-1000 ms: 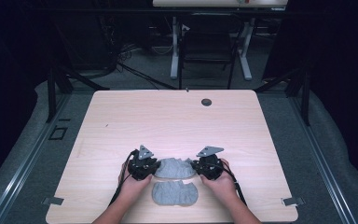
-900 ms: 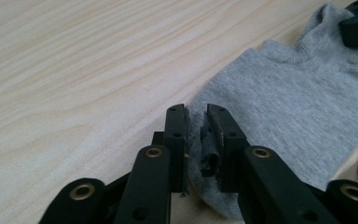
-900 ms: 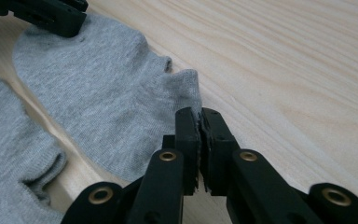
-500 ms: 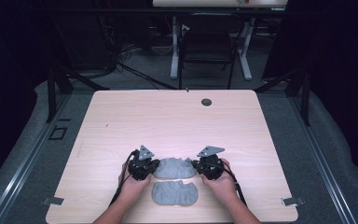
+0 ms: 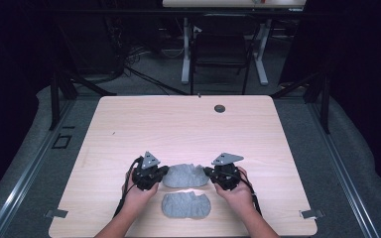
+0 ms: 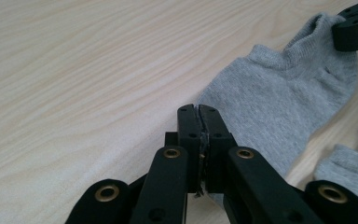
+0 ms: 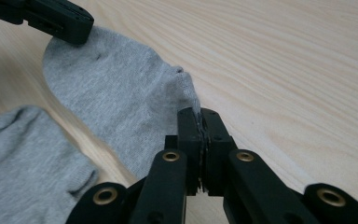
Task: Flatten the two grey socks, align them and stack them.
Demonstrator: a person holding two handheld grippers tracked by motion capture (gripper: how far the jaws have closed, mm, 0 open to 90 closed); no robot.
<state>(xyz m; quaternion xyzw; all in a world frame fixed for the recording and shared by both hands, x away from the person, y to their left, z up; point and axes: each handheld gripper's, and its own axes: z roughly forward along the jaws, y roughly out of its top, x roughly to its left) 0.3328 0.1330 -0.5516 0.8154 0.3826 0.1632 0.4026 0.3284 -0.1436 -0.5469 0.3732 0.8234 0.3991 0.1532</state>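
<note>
No legible text, label, brand, number or sign on any surface here.

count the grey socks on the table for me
2. One sock lies between the left gripper and right gripper, pinched at each end. The other sock lies loose just nearer the person. None seems hidden.

A person's hands hold two black grippers low on the wooden table (image 5: 129, 124). The left gripper (image 5: 162, 173) and the right gripper (image 5: 207, 173) pinch opposite ends of a grey sock (image 5: 185, 175). A second grey sock (image 5: 187, 205) lies just beside it, nearer the person.
</note>
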